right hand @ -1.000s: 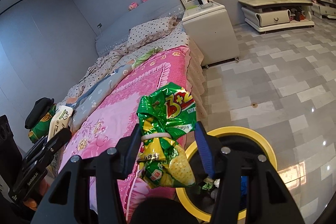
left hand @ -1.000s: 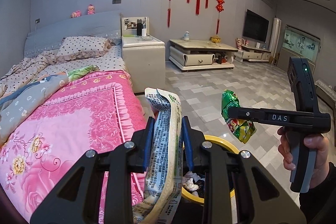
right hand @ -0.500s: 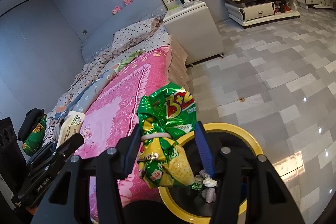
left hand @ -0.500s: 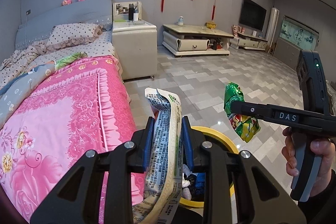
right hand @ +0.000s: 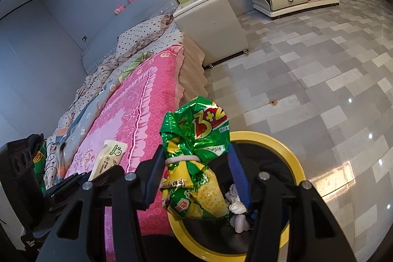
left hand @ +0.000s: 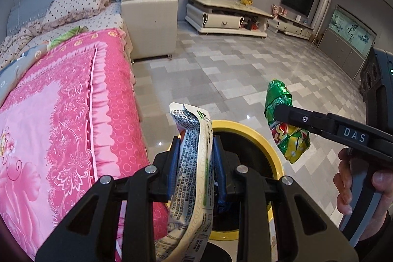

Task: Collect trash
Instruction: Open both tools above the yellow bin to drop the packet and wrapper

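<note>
Left wrist view: the left gripper (left hand: 195, 158) points down and forward, its two blue-padded fingers (left hand: 173, 163) pressed narrowly on a flattened white wrapper (left hand: 194, 163) covered in small black print. The wrapper stands upright between the pads, its crumpled top poking above them and its lower end trailing toward the camera. Directly behind it on the tiled floor (left hand: 221, 70) is a round bin with a yellow rim (left hand: 248, 129) and a dark inside, close beside the edge of a bed with a pink floral bedspread (left hand: 61, 114) on the left. On the right, a hand (left hand: 356, 186) holds the right gripper (left hand: 277, 112) by its grey handle; its black fingers reach leftward and clamp a crumpled green and yellow snack bag (left hand: 285, 124), which hangs in the air above the bin's right rim. A white bedside cabinet (left hand: 149, 21) stands at the bed's head.

Right wrist view: the right gripper (right hand: 196, 173) has its fingers (right hand: 237, 171) moderately apart, holding the snack bag (right hand: 196, 154) at its pinched middle, which is tied with a white band. The bag hangs over the near left rim of the yellow-rimmed bin (right hand: 289, 154), where white crumpled scraps (right hand: 235, 205) lie inside. At lower left, the left gripper (right hand: 98, 176) holds the white wrapper (right hand: 110, 156) over the pink bedspread's (right hand: 137, 109) edge.
</note>
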A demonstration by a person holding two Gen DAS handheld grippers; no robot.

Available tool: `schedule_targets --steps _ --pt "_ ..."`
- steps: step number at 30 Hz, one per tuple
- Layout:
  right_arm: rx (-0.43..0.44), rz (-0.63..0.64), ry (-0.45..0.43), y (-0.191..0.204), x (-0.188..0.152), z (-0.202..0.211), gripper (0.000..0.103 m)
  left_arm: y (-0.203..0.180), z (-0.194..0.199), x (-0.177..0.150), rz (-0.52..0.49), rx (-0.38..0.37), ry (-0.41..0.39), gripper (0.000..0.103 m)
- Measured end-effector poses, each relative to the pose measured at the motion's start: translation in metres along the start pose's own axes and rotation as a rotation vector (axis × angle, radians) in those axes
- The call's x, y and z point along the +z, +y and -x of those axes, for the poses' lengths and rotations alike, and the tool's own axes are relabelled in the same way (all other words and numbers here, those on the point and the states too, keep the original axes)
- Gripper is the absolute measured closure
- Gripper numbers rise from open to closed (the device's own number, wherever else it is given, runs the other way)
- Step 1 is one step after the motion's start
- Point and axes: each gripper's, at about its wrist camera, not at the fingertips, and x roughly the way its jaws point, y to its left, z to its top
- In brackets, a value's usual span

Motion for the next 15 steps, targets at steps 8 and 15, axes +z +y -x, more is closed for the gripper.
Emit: schedule_targets --steps 8,15 --pt "-0.033 -0.05 0.055 -0.02 -0.01 -0.025 0.054 0.002 -0.031 -0.012 0.0 -0.003 0.068 0.078" --pt "-0.06 -0.065 0.084 -0.028 -0.017 -0.038 0.054 0.006 -0.046 -0.018 0.018 -0.017 0.113 0.078"
